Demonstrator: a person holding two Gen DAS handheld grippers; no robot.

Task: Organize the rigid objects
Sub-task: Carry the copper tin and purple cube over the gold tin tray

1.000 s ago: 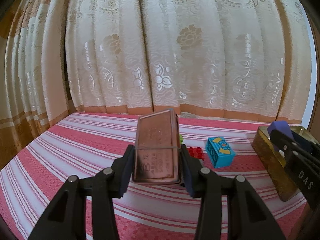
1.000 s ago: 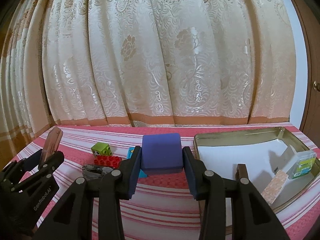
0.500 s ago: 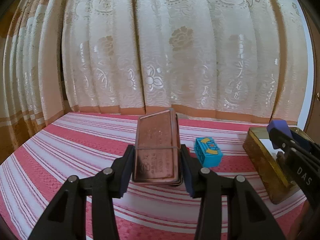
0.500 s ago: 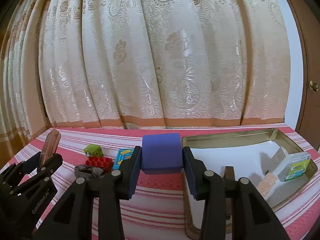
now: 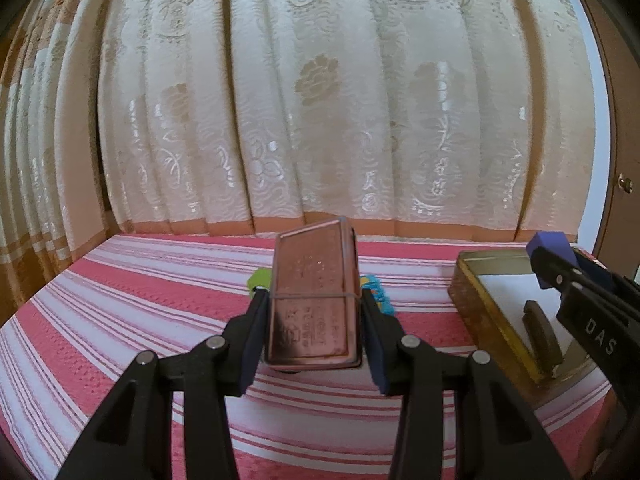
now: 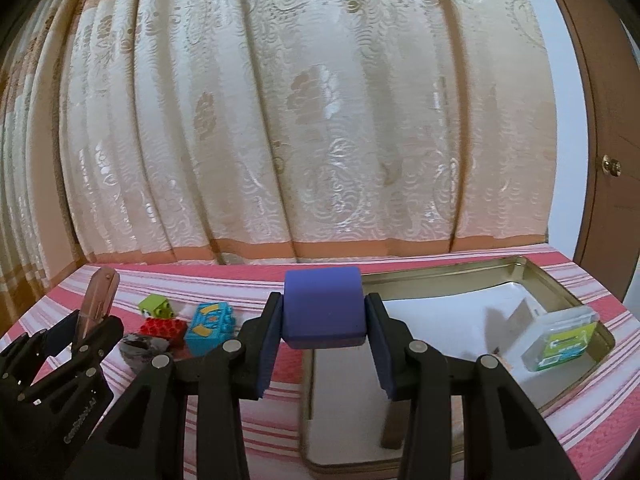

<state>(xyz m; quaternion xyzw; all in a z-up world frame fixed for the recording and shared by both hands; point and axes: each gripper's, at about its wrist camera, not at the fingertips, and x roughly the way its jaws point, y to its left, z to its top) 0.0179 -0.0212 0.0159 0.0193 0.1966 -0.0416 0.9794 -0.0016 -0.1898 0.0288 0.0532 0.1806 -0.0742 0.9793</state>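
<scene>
**Both grippers carry an object above the striped table**

In the left wrist view, the left gripper (image 5: 313, 322) sits in the lower middle of the frame. Its jaws are partly open and press from both sides on a copper-coloured metal case (image 5: 314, 300), which stands tilted with its flat face toward the camera. A thin band goes around the case. Behind it, at the left edge, a bit of a green brick (image 5: 259, 280) shows, and at the right edge a bit of a blue brick (image 5: 378, 298).

In the right wrist view, the right gripper (image 6: 323, 322) is in the lower middle of the frame. Its jaws, partly open too, clamp a blue foam cube (image 6: 323, 306). The cube hangs near the left rim of a golden metal tray (image 6: 448, 276), which fills the lower right of the frame and has a white lining. In the tray, at the right, lies a clear plastic box with a green label (image 6: 562, 338).

At the middle left of this view, on the red and white striped tablecloth (image 6: 248, 280), there is a group of small things close together: the green brick, a red brick (image 6: 164, 328), the blue brick and a dark grey object (image 6: 140, 350) that I cannot identify.
</scene>
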